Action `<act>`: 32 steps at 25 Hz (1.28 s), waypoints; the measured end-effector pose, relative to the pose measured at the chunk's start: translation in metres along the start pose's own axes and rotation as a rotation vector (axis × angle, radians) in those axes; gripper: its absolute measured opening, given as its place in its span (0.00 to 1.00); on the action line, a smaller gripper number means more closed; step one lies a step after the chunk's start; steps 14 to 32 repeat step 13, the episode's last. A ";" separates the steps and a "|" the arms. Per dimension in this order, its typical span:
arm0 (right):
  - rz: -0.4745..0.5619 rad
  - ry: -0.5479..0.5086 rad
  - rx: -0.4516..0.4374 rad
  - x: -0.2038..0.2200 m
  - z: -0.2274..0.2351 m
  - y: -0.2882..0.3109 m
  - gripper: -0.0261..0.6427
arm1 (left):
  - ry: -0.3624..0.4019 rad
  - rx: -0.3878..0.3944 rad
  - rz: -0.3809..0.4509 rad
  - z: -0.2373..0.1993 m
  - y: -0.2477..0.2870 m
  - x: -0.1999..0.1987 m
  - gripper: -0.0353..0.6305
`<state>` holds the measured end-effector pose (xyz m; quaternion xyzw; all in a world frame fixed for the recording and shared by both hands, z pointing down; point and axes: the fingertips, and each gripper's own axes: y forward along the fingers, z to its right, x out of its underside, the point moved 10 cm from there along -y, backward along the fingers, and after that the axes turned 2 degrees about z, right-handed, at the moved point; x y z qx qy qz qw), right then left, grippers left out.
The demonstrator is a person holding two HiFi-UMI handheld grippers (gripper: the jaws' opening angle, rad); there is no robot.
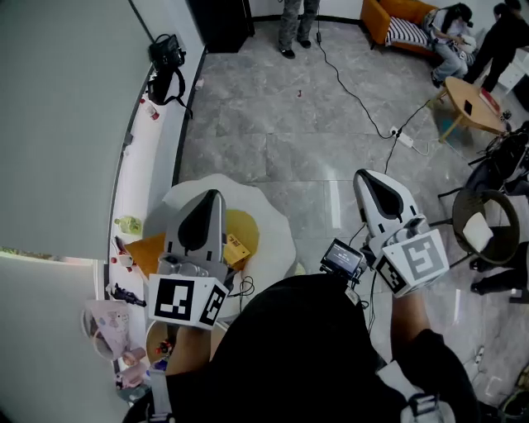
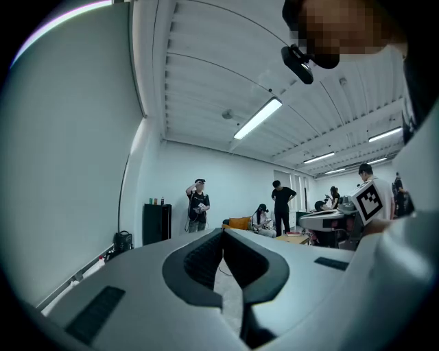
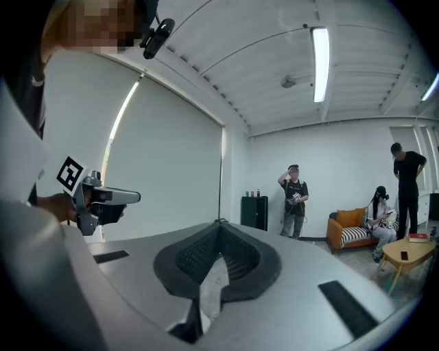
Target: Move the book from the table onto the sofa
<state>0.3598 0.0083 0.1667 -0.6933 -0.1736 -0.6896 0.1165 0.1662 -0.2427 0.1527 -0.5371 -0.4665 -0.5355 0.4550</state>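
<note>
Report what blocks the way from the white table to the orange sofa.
Nothing upright: open floor runs from the white table to the sofa, crossed only by a black cable and power strip. A person sits on it.

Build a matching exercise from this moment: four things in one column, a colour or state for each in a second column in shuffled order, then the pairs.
Things
1. sofa
2. cabinet
3. small round table
4. left gripper

Colour or state
A. black, standing against the far wall
B. jaws together, nothing between them
C. orange, with a person seated on it
D. light wood, on splayed legs

Pairs: 1-C, 2-A, 3-D, 4-B
</note>
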 end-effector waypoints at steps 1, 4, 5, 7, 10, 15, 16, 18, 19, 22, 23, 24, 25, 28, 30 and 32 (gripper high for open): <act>0.000 0.003 0.007 0.000 0.002 -0.002 0.05 | 0.002 0.008 -0.003 0.002 0.003 -0.001 0.07; 0.003 0.015 0.021 0.003 0.006 -0.006 0.06 | 0.013 0.026 -0.014 0.008 0.010 -0.003 0.07; 0.004 0.020 0.025 0.004 0.007 -0.006 0.06 | 0.018 0.031 -0.018 0.009 0.012 -0.003 0.07; 0.007 0.025 0.032 0.006 0.008 -0.006 0.06 | 0.025 0.040 -0.026 0.011 0.016 -0.002 0.07; 0.014 0.030 0.039 0.007 0.010 -0.006 0.06 | 0.029 0.049 -0.032 0.013 0.020 -0.002 0.07; 0.017 0.034 0.039 0.007 0.013 -0.006 0.06 | 0.025 0.051 -0.036 0.014 0.023 -0.003 0.07; 0.017 0.034 0.039 0.007 0.013 -0.006 0.06 | 0.025 0.051 -0.036 0.014 0.023 -0.003 0.07; 0.017 0.034 0.039 0.007 0.013 -0.006 0.06 | 0.025 0.051 -0.036 0.014 0.023 -0.003 0.07; 0.017 0.034 0.039 0.007 0.013 -0.006 0.06 | 0.025 0.051 -0.036 0.014 0.023 -0.003 0.07; 0.017 0.034 0.039 0.007 0.013 -0.006 0.06 | 0.025 0.051 -0.036 0.014 0.023 -0.003 0.07; 0.017 0.034 0.039 0.007 0.013 -0.006 0.06 | 0.025 0.051 -0.036 0.014 0.023 -0.003 0.07; 0.017 0.034 0.039 0.007 0.013 -0.006 0.06 | 0.025 0.051 -0.036 0.014 0.023 -0.003 0.07; 0.017 0.034 0.039 0.007 0.013 -0.006 0.06 | 0.025 0.051 -0.036 0.014 0.023 -0.003 0.07; 0.017 0.034 0.039 0.007 0.013 -0.006 0.06 | 0.025 0.051 -0.036 0.014 0.023 -0.003 0.07; 0.017 0.034 0.039 0.007 0.013 -0.006 0.06 | 0.025 0.051 -0.036 0.014 0.023 -0.003 0.07; 0.017 0.034 0.039 0.007 0.013 -0.006 0.06 | 0.025 0.051 -0.036 0.014 0.023 -0.003 0.07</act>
